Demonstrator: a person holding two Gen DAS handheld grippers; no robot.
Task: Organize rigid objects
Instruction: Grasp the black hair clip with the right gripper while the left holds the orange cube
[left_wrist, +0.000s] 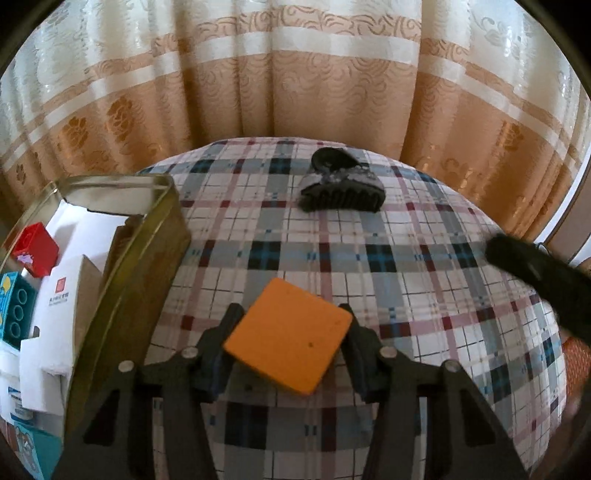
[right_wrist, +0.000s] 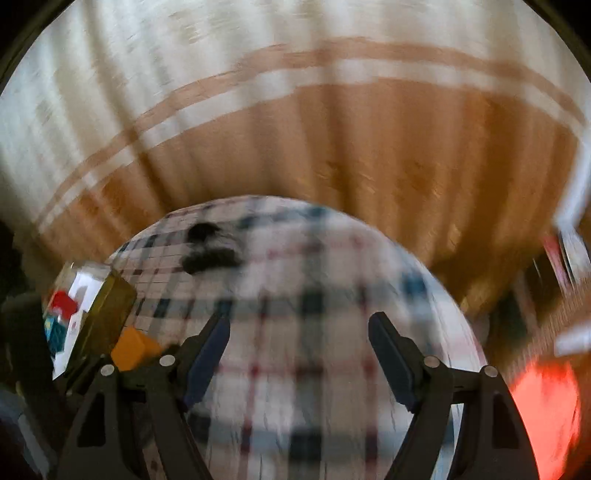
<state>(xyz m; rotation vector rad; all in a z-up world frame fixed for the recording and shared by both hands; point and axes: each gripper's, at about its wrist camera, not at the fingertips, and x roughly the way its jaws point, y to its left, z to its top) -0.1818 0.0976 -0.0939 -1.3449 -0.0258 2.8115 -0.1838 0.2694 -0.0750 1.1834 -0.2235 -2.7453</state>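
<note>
The left gripper (left_wrist: 291, 334) is clamping a flat orange square block (left_wrist: 288, 338) between its pads; keeping it level should ease placing it into the gold-rimmed box (left_wrist: 147, 251) leftward. The right gripper (right_wrist: 299, 347) is hanging open, empty.

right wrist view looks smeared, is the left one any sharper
Yes: the left wrist view is mostly sharp, the orange block and hair clip crisp, only the dark shape at right blurred; the right wrist view is motion-blurred throughout, apart from its own claw.
</note>
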